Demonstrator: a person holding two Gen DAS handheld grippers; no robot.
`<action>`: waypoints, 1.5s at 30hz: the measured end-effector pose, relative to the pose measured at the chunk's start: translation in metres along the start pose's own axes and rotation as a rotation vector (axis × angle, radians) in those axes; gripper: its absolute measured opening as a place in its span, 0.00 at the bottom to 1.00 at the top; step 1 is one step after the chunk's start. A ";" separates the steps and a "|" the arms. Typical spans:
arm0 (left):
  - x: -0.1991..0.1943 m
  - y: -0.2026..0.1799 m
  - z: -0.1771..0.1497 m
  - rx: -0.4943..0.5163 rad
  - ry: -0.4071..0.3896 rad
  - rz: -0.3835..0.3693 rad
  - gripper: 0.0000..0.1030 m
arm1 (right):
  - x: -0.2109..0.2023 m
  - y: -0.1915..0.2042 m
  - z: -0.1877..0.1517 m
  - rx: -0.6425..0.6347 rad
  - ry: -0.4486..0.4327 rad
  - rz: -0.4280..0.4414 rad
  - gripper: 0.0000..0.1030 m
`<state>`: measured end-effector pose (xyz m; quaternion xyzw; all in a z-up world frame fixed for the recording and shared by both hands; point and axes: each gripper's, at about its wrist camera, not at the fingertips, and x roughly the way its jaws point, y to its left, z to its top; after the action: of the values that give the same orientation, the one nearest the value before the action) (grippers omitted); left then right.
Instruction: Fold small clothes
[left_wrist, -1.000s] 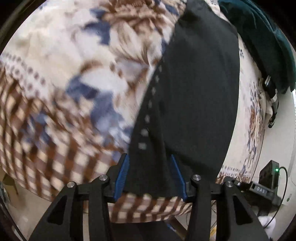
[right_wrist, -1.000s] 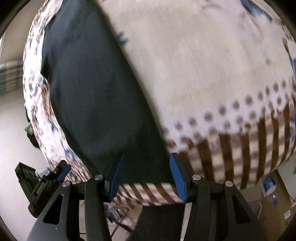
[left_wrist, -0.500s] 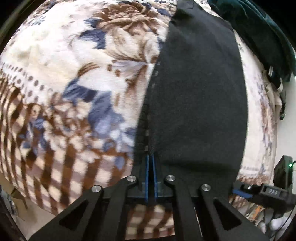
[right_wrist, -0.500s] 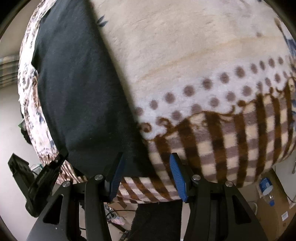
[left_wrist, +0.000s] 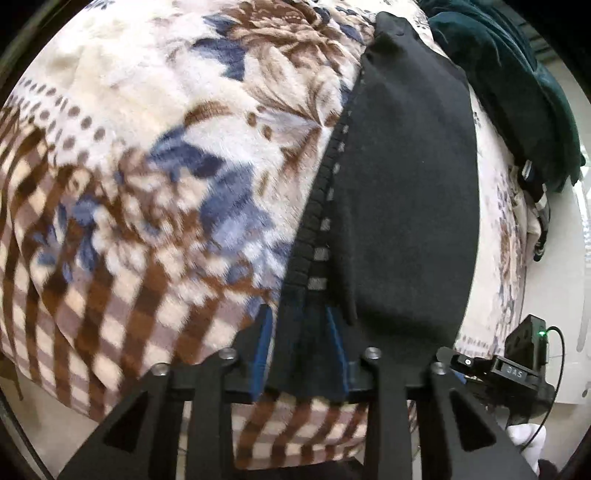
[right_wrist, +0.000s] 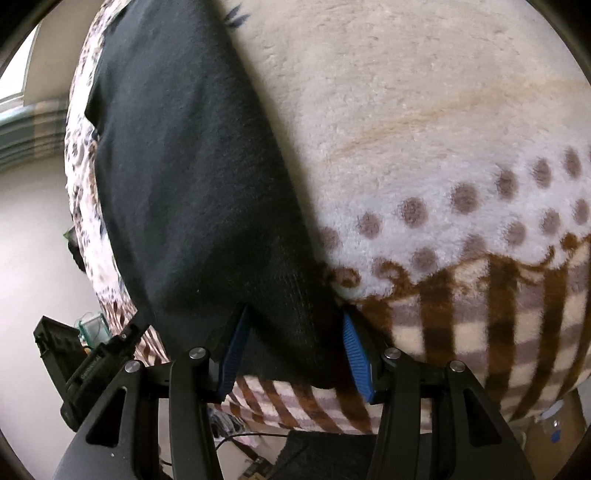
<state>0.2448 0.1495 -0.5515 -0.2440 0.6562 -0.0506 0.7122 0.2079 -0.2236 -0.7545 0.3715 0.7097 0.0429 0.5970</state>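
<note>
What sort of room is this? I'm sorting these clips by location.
Probably a bedroom at home: a black garment lies on a plush floral blanket that seems to cover a bed, with a dark green velvet cloth heaped at its far edge.

Long black knit garment (right_wrist: 192, 192) lying flat along a plush cream blanket with brown dots and brown checks (right_wrist: 443, 147), running from top left down to the near edge. Right gripper (right_wrist: 295, 350) with blue-padded black fingers (right_wrist: 356, 354) straddling the garment's near ribbed corner, jaws standing apart, pads not pressing the cloth. Black device (right_wrist: 74, 365) at lower left, beside the blanket edge.
</note>
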 end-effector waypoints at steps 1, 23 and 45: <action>0.000 -0.004 -0.002 0.001 0.001 -0.021 0.27 | -0.001 -0.002 0.000 0.007 0.001 0.010 0.51; 0.005 -0.019 -0.009 0.100 -0.078 0.141 0.07 | -0.007 0.011 -0.009 0.003 -0.005 0.002 0.51; 0.005 0.007 -0.004 0.006 -0.040 0.015 0.32 | 0.015 0.030 0.005 -0.097 0.038 0.022 0.61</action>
<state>0.2395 0.1522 -0.5584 -0.2379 0.6436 -0.0424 0.7263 0.2261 -0.1954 -0.7527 0.3490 0.7140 0.0908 0.6002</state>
